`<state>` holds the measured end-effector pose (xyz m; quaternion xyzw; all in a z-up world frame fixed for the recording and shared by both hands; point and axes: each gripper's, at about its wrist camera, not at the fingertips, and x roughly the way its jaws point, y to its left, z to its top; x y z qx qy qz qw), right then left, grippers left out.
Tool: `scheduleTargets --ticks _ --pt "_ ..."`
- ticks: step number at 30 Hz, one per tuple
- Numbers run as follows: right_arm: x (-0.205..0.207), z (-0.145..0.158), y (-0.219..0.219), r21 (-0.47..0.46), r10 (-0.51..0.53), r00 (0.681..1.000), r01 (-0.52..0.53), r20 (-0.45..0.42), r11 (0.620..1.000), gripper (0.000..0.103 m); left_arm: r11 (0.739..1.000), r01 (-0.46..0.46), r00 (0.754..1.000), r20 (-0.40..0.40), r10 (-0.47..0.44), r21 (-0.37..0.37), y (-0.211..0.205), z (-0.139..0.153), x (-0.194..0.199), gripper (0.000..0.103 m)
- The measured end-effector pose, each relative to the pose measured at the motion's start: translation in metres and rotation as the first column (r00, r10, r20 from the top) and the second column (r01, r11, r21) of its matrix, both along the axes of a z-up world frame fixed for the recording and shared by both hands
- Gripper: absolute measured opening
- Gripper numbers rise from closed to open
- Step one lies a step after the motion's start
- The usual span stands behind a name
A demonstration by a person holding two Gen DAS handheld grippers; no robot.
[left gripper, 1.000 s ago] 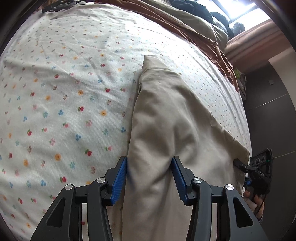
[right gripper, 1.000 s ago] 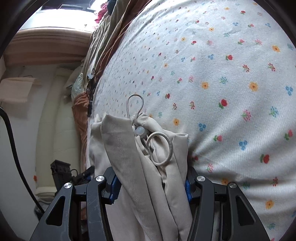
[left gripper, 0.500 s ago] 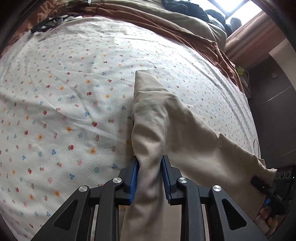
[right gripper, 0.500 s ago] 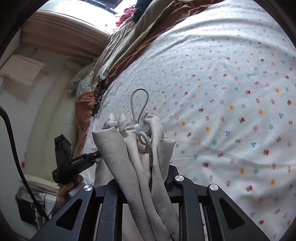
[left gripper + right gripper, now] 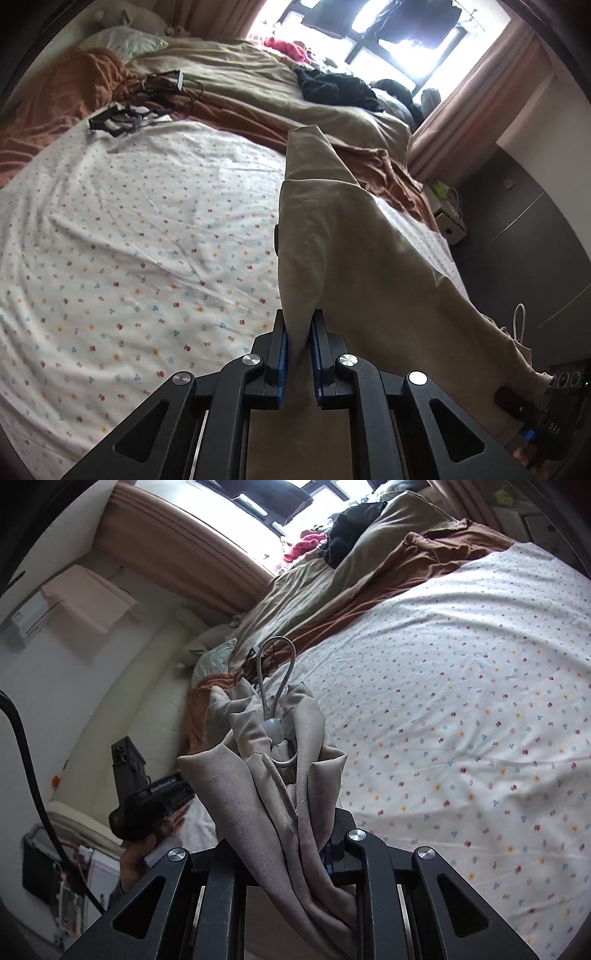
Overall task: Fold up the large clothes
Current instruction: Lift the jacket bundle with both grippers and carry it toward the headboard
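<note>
As both grippers clamp the beige garment (image 5: 351, 258), left gripper (image 5: 298, 350) on an edge, right gripper (image 5: 295, 849) on the bunched drawstring (image 5: 275, 672) end, I judge it soft and droopy.

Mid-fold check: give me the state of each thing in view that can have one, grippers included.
Left hand-held gripper: shut on the beige garment.
Right hand-held gripper: shut on the beige garment's bunched drawstring end.
Beige garment: lifted, stretched between both grippers.
Drawstring: looped, sticking up from the bunch.
Floral sheet: spread flat, lightly creased.
Brown blanket: rumpled at the far side.
</note>
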<state>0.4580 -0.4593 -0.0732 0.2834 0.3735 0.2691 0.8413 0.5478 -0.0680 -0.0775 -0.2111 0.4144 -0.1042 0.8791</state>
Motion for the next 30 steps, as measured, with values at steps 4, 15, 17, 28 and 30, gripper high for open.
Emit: scheduleTargets --ticks 4,15,17,28,30 --pt "-0.040 0.022 0.006 0.008 0.002 0.997 -0.003 0.073 1.000 0.018 1.000 -0.022 0.997 0.080 0.021 0.015 0.005 0.035 -0.040 0.009" --pt "-0.133 0.084 0.037 -0.015 0.038 0.978 -0.035 0.205 0.999 0.017 0.997 -0.059 0.980 0.188 0.067 -0.047 0.039 0.088 -0.129 0.007" --pt "-0.147 0.095 0.044 -0.019 0.050 0.973 -0.047 0.227 0.999 0.017 0.996 -0.069 0.975 0.207 0.078 -0.052 0.048 0.096 -0.146 0.007" --pt "-0.225 0.146 0.094 -0.012 0.134 0.935 -0.137 0.328 0.990 0.017 0.991 -0.116 0.940 0.314 0.133 -0.071 0.099 0.153 -0.232 0.006" --pt "-0.239 0.154 0.102 -0.007 0.145 0.928 -0.152 0.343 0.988 0.017 0.990 -0.124 0.935 0.326 0.140 -0.069 0.107 0.162 -0.245 0.006"
